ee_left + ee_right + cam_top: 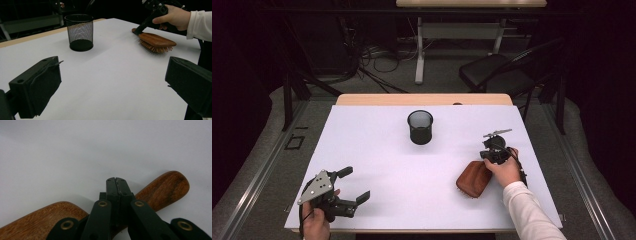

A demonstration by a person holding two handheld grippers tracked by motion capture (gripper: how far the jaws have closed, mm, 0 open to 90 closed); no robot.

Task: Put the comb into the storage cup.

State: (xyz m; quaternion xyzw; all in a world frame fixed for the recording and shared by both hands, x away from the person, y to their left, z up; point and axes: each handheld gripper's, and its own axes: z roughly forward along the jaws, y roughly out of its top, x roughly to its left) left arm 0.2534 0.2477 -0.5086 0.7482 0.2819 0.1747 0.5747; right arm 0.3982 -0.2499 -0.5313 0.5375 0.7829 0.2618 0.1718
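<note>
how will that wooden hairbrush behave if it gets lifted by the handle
The hairbrush looks like solid wood, so probably stiff, with no flex. Its wide bristled head is likely heavier than the narrow handle, so it may droop at that end. The smooth rounded handle could slip or twist between the right claw tips.

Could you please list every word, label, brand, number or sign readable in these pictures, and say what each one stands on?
None: no readable text stands on anything here.
The brown wooden hairbrush bears no mark on its back or handle.
The black wire-mesh cup is plain.
The white table cover is blank.
The left gripper and right gripper show only screws and rivets.
</note>
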